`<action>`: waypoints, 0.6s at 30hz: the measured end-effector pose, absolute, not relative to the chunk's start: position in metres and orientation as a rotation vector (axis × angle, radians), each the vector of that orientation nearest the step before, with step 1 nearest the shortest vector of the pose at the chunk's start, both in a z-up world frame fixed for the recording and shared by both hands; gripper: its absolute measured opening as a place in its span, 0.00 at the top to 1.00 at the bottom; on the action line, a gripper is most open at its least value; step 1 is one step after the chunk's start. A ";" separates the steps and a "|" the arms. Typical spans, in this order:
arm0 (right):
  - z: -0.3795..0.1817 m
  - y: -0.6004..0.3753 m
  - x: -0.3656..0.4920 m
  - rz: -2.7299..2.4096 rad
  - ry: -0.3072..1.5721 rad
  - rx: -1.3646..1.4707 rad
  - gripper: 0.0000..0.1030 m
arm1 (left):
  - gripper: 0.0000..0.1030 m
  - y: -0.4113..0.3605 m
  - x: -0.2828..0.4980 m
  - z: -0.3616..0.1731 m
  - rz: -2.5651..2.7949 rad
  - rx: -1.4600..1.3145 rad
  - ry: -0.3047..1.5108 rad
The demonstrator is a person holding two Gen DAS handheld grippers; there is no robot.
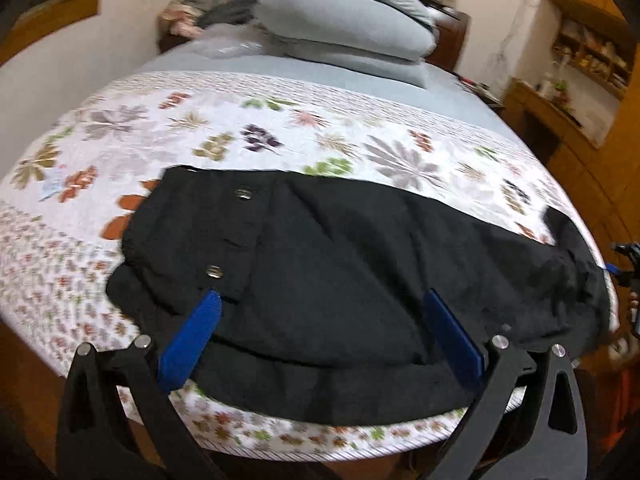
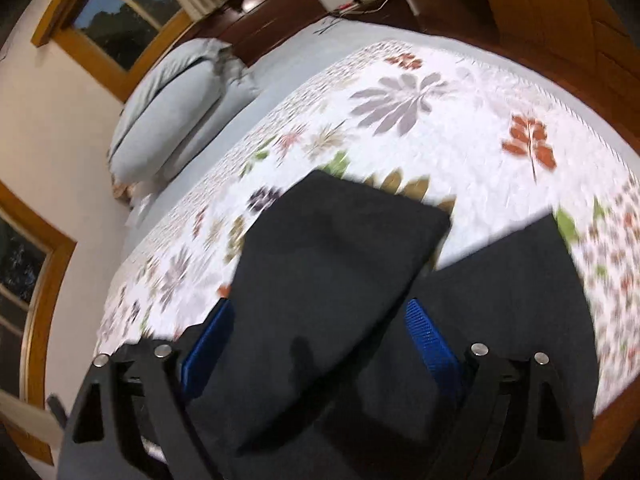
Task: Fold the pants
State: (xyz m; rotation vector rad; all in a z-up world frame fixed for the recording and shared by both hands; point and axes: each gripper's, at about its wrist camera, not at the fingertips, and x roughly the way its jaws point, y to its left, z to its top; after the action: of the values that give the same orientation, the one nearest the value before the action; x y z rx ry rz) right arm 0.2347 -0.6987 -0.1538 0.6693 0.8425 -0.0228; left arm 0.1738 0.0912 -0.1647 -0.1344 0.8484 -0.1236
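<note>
Pants: black, spread across the near edge of the bed, on a flowered quilt; two snaps showing. Left gripper: fingers wide apart above the cloth, holding nothing. Right gripper: fingers wide, cloth between them, not clamped. Beyond: grey pillows, headboard.

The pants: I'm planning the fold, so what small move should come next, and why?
Probably bring the right claw down onto the leg end and close. Both claws stand open and grip nothing, the left claw above the waist end, and the black pants lie full length across the floral bedspread.
</note>
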 end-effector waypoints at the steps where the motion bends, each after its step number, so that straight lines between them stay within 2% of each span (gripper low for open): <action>1: -0.159 -0.709 0.240 -0.030 0.839 0.667 0.13 | 0.02 0.093 0.174 -0.165 -0.106 -0.136 0.835; 7: -0.185 -0.737 0.273 -0.093 0.940 0.664 0.14 | 0.02 0.095 0.185 -0.173 -0.060 -0.123 0.871; 16: -0.205 -0.715 0.284 -0.054 1.042 0.649 0.16 | 0.02 0.108 0.190 -0.196 -0.061 -0.173 0.946; 17: -0.207 -0.715 0.285 -0.056 1.039 0.658 0.20 | 0.02 0.110 0.191 -0.199 -0.056 -0.180 0.949; 18: -0.210 -0.717 0.287 -0.060 1.037 0.670 0.30 | 0.02 0.111 0.191 -0.201 -0.050 -0.181 0.949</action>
State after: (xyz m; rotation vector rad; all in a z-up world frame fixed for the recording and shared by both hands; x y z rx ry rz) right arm 0.2869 -0.7173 -0.2099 0.6697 1.0369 -0.0605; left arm 0.1914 0.1109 -0.2011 -0.1811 0.9487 -0.0497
